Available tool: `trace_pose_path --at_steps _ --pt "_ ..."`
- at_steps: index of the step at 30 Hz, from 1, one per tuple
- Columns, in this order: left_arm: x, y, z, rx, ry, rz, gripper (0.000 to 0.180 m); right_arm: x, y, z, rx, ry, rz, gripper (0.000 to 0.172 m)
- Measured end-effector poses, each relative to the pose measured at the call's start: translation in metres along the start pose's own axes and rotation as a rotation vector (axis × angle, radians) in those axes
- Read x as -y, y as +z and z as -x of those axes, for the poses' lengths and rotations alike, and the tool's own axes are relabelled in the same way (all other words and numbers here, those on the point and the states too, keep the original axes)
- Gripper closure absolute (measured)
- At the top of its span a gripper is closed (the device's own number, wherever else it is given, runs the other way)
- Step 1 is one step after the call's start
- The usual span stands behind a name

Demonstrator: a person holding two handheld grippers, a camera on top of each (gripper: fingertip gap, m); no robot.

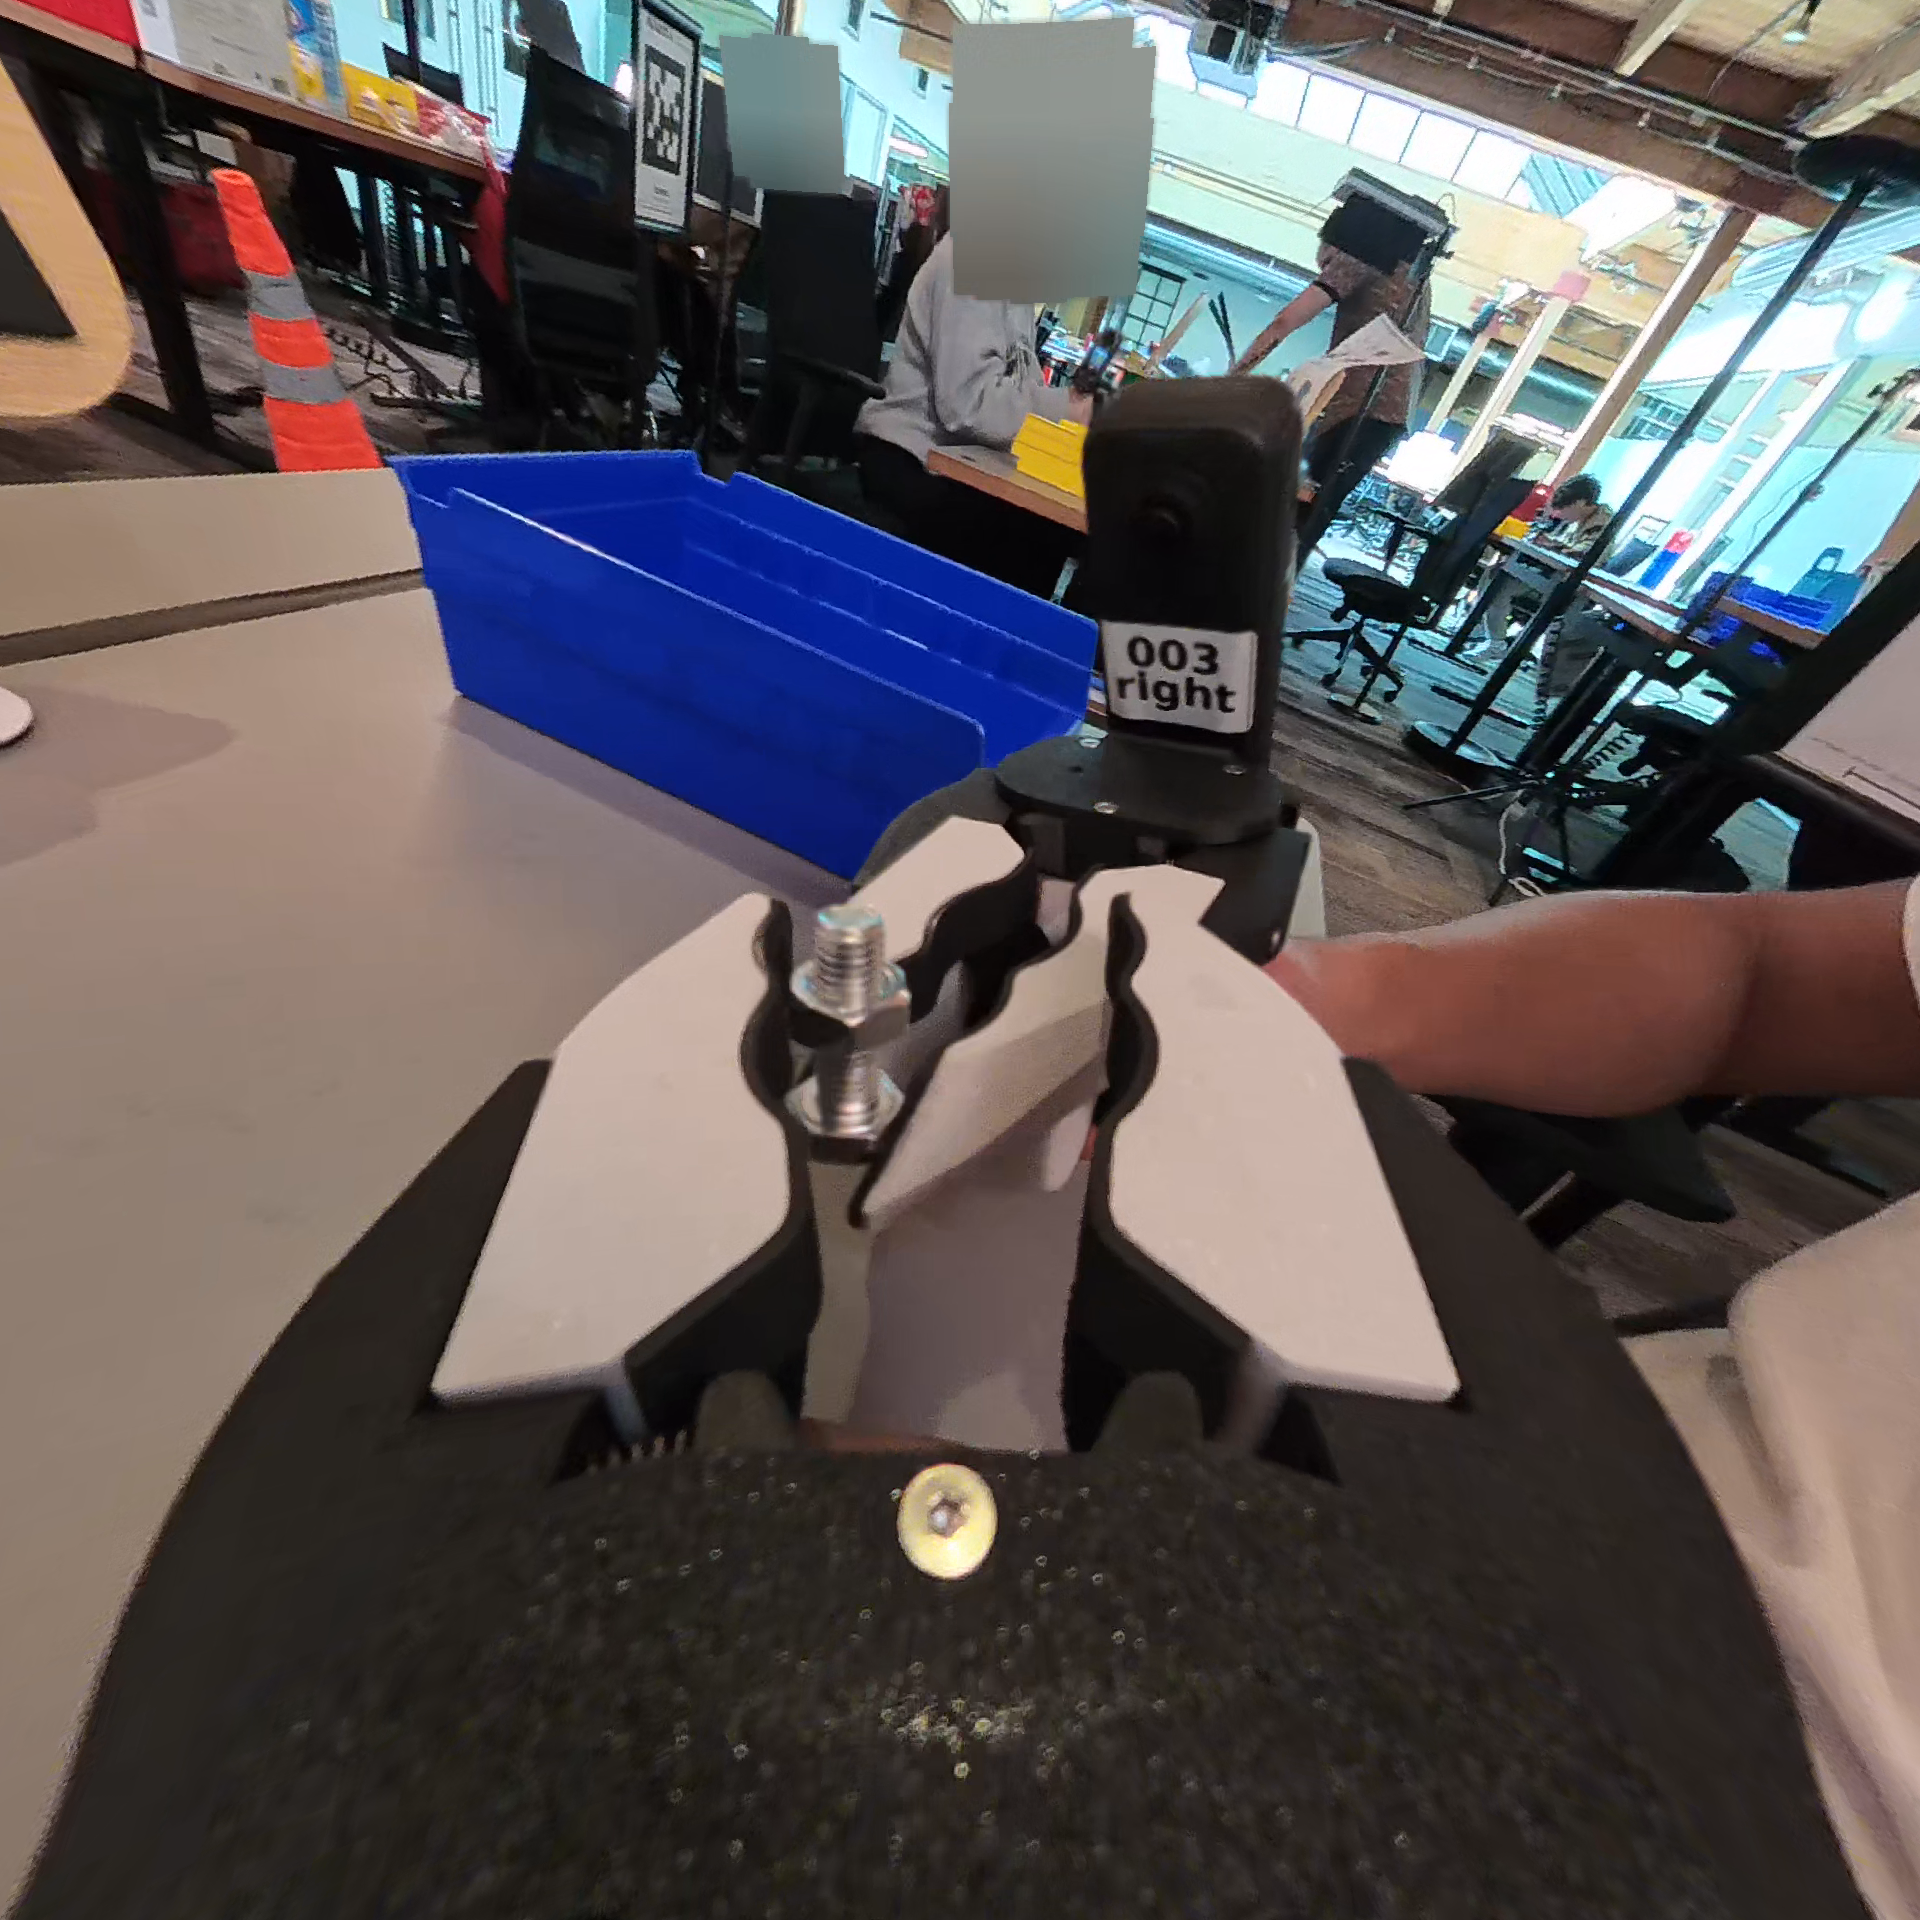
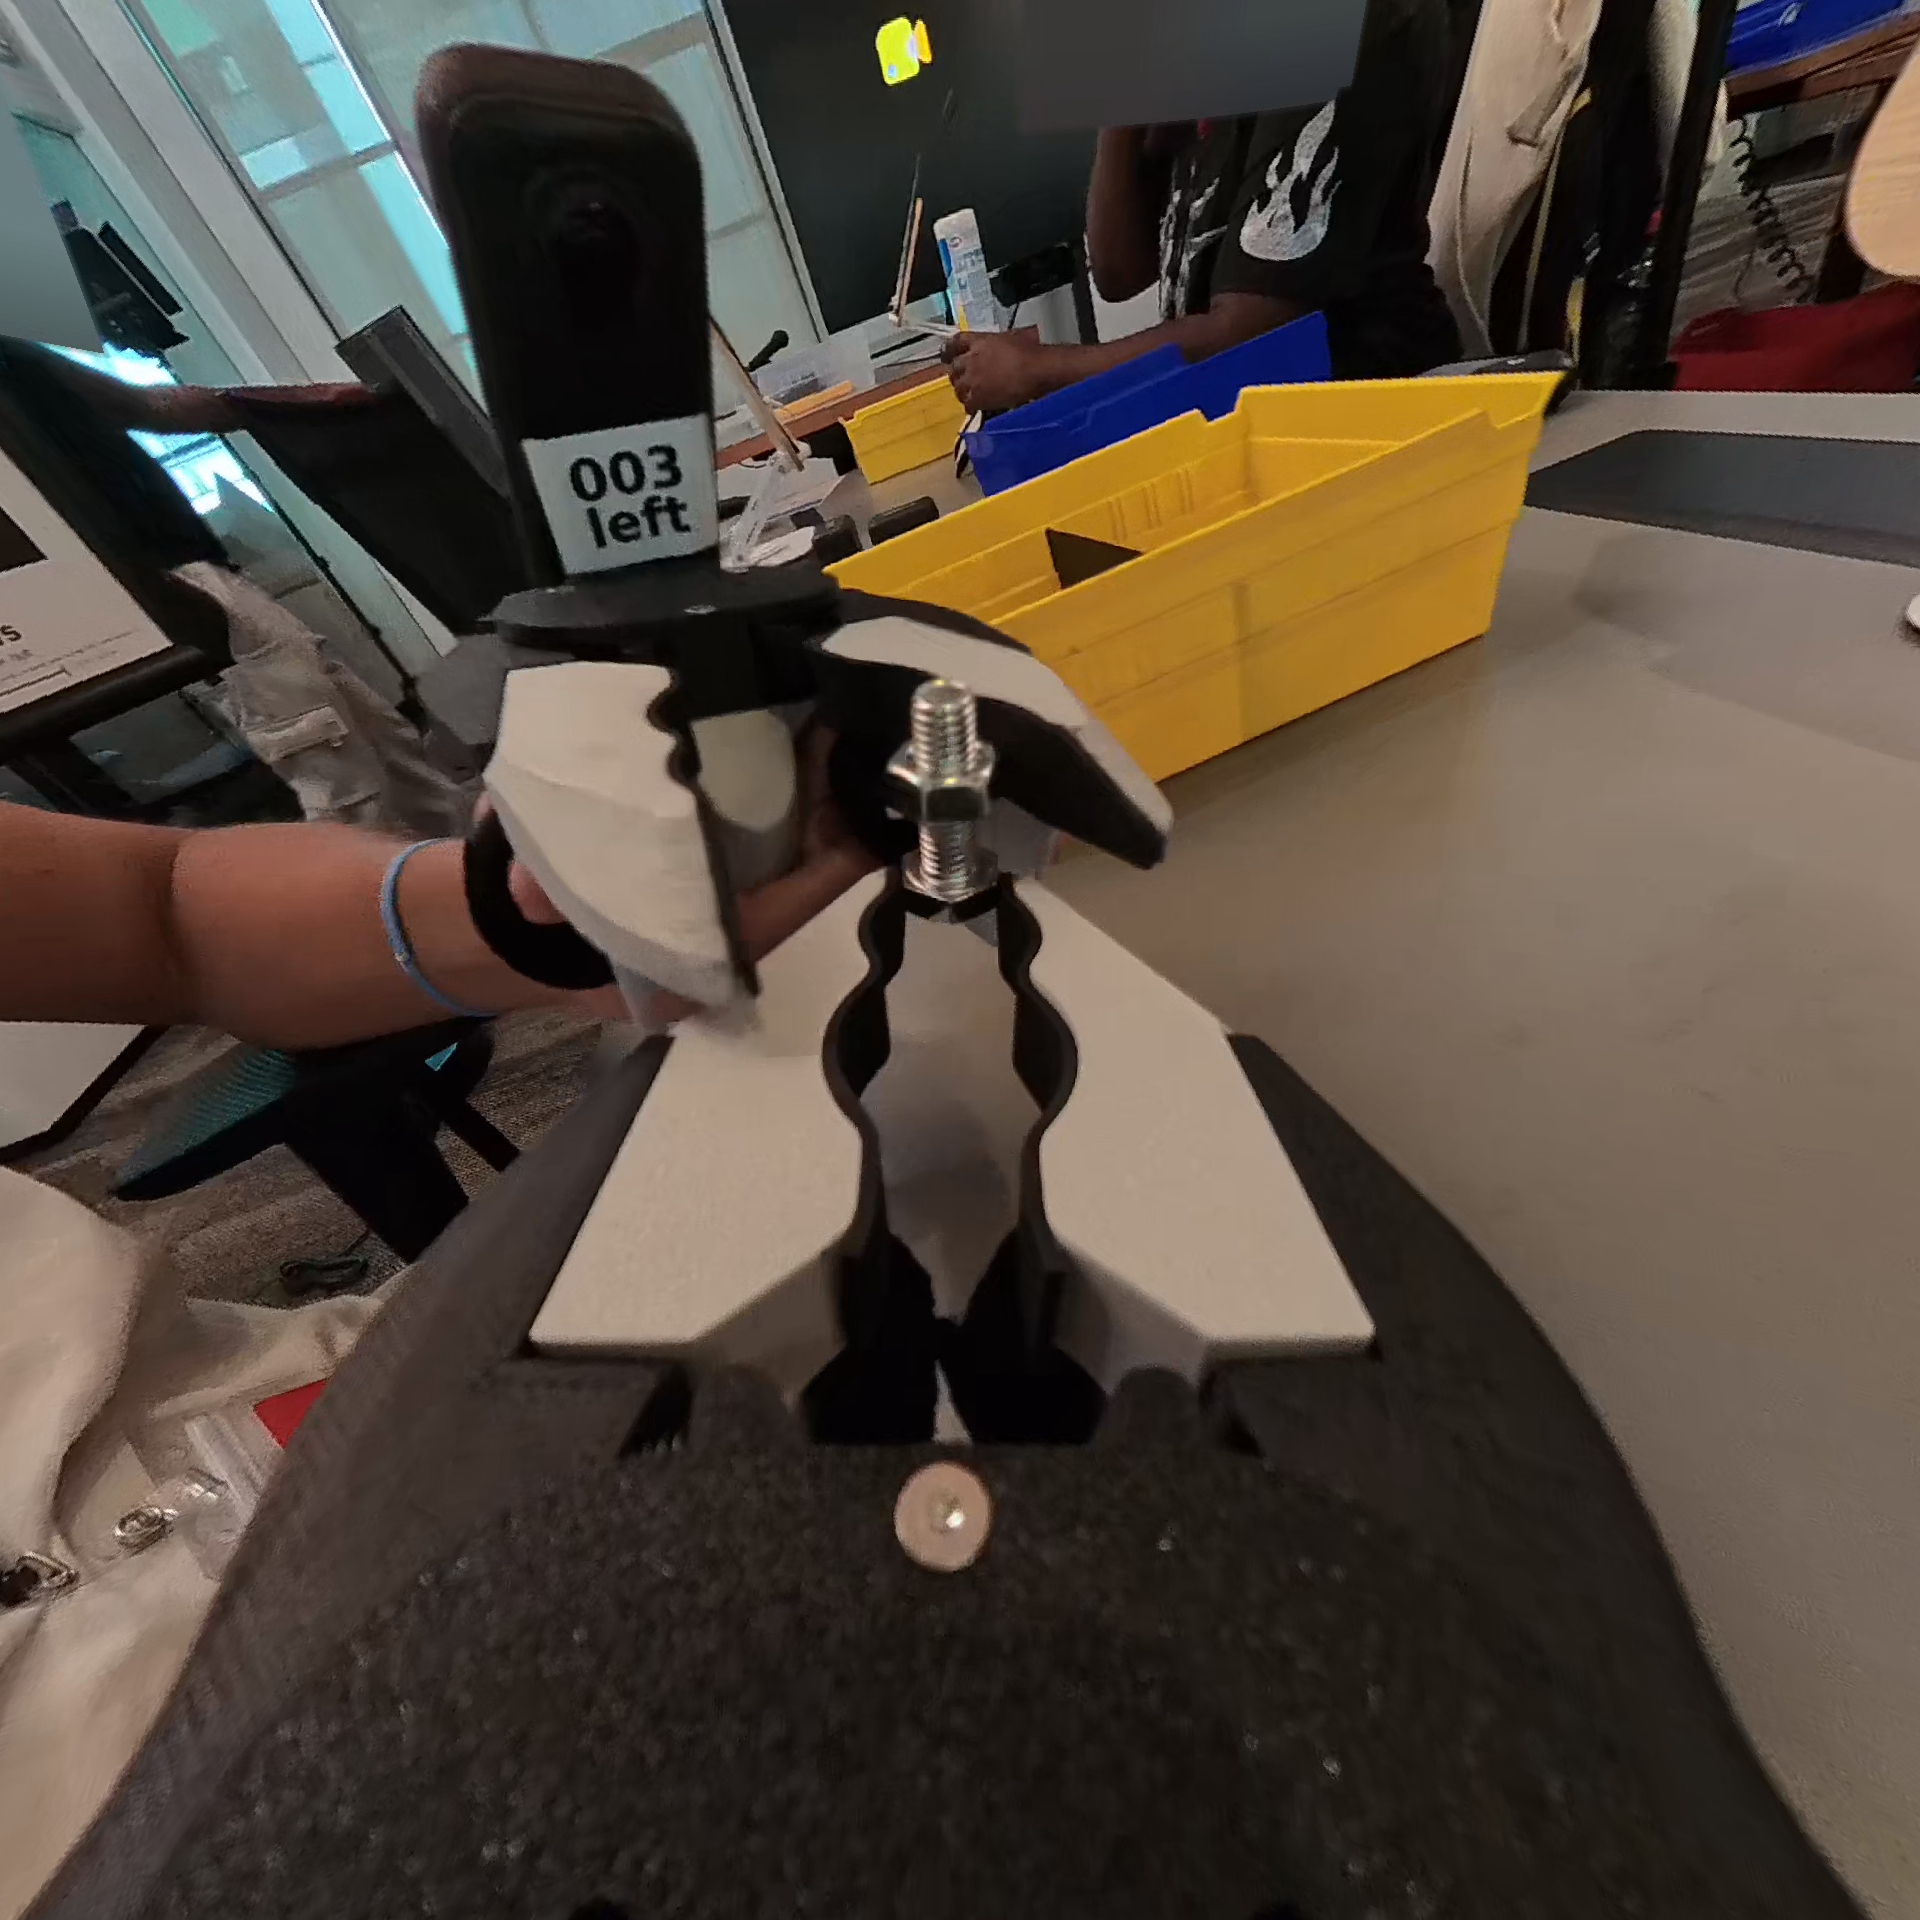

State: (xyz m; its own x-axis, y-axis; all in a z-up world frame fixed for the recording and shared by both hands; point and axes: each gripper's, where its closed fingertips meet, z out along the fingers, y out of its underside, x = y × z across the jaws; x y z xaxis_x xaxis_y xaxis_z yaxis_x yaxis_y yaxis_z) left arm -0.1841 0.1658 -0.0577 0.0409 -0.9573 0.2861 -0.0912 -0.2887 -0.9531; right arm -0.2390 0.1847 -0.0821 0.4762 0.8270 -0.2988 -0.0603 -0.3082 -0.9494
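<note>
A silver bolt [image 2: 943, 821] stands upright with a hex nut [image 2: 940, 790] threaded partway down its shaft. My right gripper [image 2: 948, 914] is shut on the bolt's head and holds it above the grey table [image 2: 1558, 935]. My left gripper [image 1: 945, 925] faces it with its jaws wide open. The bolt [image 1: 847, 1029] and nut [image 1: 850, 1003] stand between the left gripper's fingers, close to the left finger [image 1: 644, 1143]. I cannot tell whether they touch. The right gripper's finger [image 1: 977, 1081] reaches in between the left fingers. In the right wrist view, the left gripper's fingers [image 2: 613, 831] flank the nut.
A blue bin [image 1: 675, 644] stands on the table beyond the grippers. A yellow bin [image 2: 1247, 603] with a black piece inside sits at the back right. A hand [image 1: 1558, 987] holds the right gripper. An orange cone [image 1: 291, 332], chairs and seated people are beyond the table. Across from one pair of fingers to the other is roughly 5 cm.
</note>
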Motion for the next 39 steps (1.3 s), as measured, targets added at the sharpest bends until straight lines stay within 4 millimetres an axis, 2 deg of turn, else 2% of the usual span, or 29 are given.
trace_pose_path --at_steps 7,10,12,15,18,21,23,26,28,30,35,39 --pt "0.007 -0.025 0.017 0.079 0.037 -0.038 0.129 -0.004 -0.006 -0.016 -0.041 0.015 0.022 0.154" --pt "0.003 -0.016 0.010 0.030 0.029 -0.010 0.128 -0.008 -0.004 -0.017 -0.046 0.013 0.043 0.154" --pt "0.001 -0.009 0.007 -0.006 -0.005 -0.013 0.122 -0.010 -0.001 -0.012 -0.034 -0.001 0.057 0.154" --pt "0.000 -0.004 0.007 -0.047 -0.011 0.000 0.125 -0.009 0.002 -0.004 -0.002 0.004 0.057 0.154" --pt "0.004 -0.012 0.017 -0.028 -0.012 -0.019 0.126 -0.011 -0.001 -0.008 -0.001 0.037 0.067 0.154" --pt "0.001 -0.024 0.030 0.012 -0.011 -0.014 0.127 -0.011 -0.007 -0.021 -0.031 0.092 0.072 0.154" --pt "-0.001 -0.023 0.033 0.007 -0.033 -0.014 0.128 -0.013 -0.010 -0.028 -0.049 0.109 0.082 0.154" --pt "-0.006 -0.011 0.023 -0.058 -0.090 -0.006 0.128 -0.015 -0.008 -0.029 -0.047 0.129 0.097 0.154" --pt "-0.009 0.001 0.017 -0.078 -0.096 0.008 0.119 -0.016 -0.003 -0.023 -0.022 0.125 0.108 0.154" --pt "-0.010 0.007 0.013 -0.102 -0.088 0.027 0.122 -0.016 0.000 -0.016 -0.004 0.116 0.113 0.154" --pt "-0.003 -0.010 0.038 -0.018 -0.103 -0.019 0.125 -0.018 -0.003 -0.022 -0.018 0.127 0.122 0.154" --pt "-0.010 -0.017 0.039 0.011 -0.076 0.006 0.126 -0.019 -0.008 -0.035 -0.052 0.166 0.119 0.154"
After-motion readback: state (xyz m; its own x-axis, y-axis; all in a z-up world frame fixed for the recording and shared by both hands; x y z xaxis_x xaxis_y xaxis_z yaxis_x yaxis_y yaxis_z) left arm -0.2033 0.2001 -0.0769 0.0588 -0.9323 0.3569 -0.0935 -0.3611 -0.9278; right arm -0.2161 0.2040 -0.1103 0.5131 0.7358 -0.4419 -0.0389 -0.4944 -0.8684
